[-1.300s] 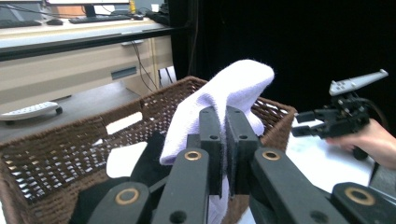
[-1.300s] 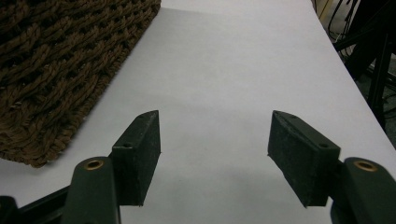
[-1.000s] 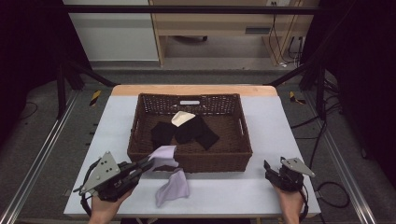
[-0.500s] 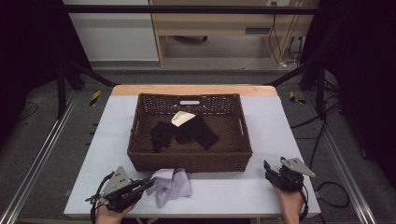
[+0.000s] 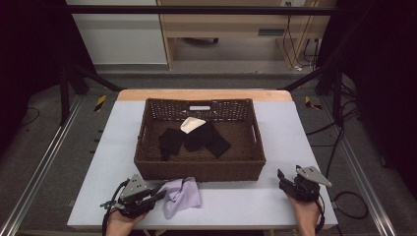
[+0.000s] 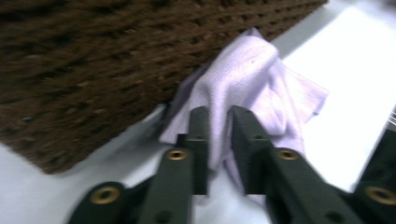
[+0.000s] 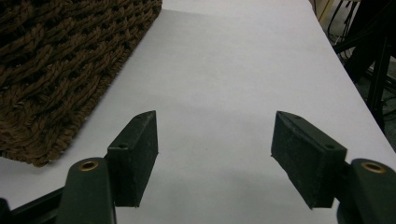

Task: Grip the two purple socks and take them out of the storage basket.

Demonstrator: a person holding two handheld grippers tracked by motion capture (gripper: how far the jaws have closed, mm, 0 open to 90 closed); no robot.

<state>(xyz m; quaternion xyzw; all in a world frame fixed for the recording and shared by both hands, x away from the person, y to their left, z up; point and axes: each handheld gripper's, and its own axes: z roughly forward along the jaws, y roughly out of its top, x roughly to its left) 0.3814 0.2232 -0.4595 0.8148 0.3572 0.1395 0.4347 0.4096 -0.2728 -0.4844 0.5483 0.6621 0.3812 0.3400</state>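
Observation:
A lilac cloth [image 5: 182, 195] lies crumpled on the white table just in front of the brown wicker basket [image 5: 147, 167]. My left gripper [image 5: 158, 194] is low at the table's near left edge, shut on the cloth's near fold [image 6: 219, 126]; both jaws pinch the fabric. The cloth [image 6: 261, 88] leans against the basket's front wall [image 6: 84, 70]. In the basket lie black cloths [image 5: 196, 137] and a cream one [image 5: 192, 124]. My right gripper [image 5: 282, 179] rests at the near right, open and holding nothing [image 7: 215, 140], beside the basket's corner [image 7: 56, 70].
The white table [image 5: 295, 132] has bare strips on each side of the basket. Its near edge runs just under both hands. A cable trails off the right gripper [image 5: 339, 201] over the table's right edge. Metal frame rails flank the table.
My left gripper has pulled the lilac cloth off the basket's front rim and down to the table, coming toward the near edge. The right gripper has stayed still.

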